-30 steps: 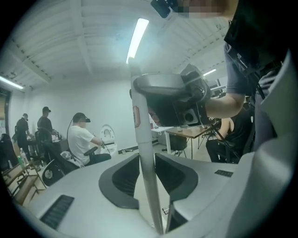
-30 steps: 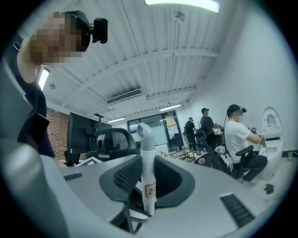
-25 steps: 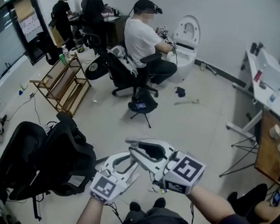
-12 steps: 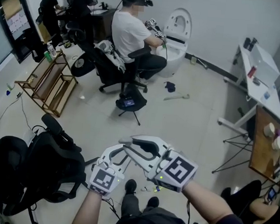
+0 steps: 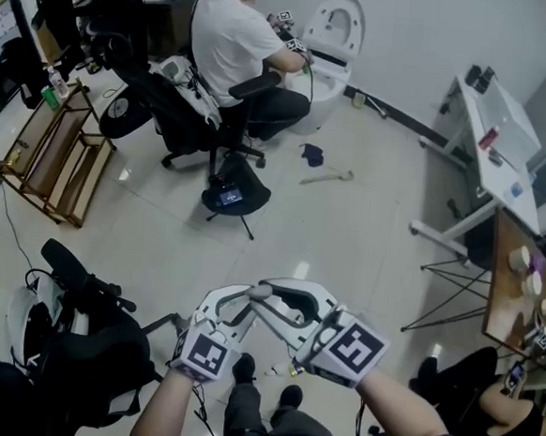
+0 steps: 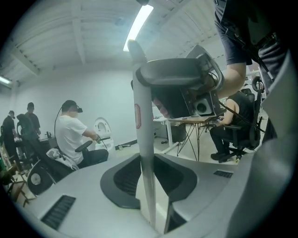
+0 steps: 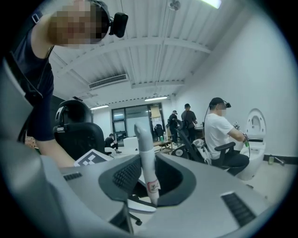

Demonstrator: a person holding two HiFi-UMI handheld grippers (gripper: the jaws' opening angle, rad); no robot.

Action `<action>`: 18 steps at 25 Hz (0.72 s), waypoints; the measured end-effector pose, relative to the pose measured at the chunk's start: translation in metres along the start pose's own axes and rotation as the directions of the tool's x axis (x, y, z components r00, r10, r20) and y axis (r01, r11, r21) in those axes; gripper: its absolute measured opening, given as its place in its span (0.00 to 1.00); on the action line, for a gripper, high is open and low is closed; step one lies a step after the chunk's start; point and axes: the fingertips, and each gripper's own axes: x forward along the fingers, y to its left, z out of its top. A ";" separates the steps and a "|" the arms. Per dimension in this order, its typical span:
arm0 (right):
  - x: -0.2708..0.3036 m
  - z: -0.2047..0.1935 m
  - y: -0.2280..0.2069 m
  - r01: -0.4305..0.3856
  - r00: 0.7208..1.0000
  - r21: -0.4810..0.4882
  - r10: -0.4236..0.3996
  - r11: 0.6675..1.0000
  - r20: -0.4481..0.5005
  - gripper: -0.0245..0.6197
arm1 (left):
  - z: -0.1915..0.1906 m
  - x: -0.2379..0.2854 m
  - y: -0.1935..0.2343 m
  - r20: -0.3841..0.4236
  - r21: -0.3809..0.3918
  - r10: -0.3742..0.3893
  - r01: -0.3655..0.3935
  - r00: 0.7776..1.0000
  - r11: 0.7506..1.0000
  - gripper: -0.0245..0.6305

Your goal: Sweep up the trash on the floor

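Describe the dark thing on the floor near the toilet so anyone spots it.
Find the white toilet at the far wall. On the floor just before it lies a small dark crumpled scrap; its neighbour, a long stick-like tool, is pale and straight.

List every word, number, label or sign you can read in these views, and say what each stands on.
Red label on the handle: print too blurred to read in either gripper view.
Square markers: black-and-white patterns only, no letters or numbers.
Nothing else shows print large enough to read; no text can be quoted.
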 end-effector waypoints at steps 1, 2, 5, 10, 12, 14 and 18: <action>0.006 -0.008 -0.006 0.003 1.000 0.005 -0.003 1.000 -0.004 0.21 | -0.008 0.006 0.004 0.001 -0.008 -0.006 0.006 1.000 1.000 0.17; 0.010 -0.016 -0.011 0.004 1.000 0.009 -0.004 1.000 -0.010 0.21 | -0.017 0.012 0.007 0.003 -0.017 -0.011 0.011 1.000 1.000 0.17; 0.021 -0.042 -0.023 -0.001 0.999 0.014 0.001 1.000 -0.037 0.21 | -0.042 0.027 0.012 0.001 -0.025 -0.020 0.020 1.000 0.999 0.17; 0.027 -0.085 -0.028 -0.017 0.995 0.000 0.017 1.000 -0.100 0.21 | -0.082 0.043 0.005 -0.021 -0.051 -0.018 0.017 1.000 0.999 0.17; 0.026 -0.096 -0.027 -0.021 0.993 -0.012 0.019 1.000 -0.113 0.21 | -0.091 0.047 -0.001 -0.015 -0.068 -0.016 0.015 1.000 0.998 0.17; 0.022 -0.101 -0.024 -0.020 0.993 -0.014 0.018 1.000 -0.114 0.21 | -0.095 0.048 -0.008 0.003 -0.091 -0.017 0.017 1.000 0.996 0.17; 0.009 -0.112 -0.014 -0.026 0.988 -0.032 0.021 0.999 -0.153 0.21 | -0.099 0.050 -0.028 0.012 -0.131 -0.050 0.052 0.999 0.990 0.17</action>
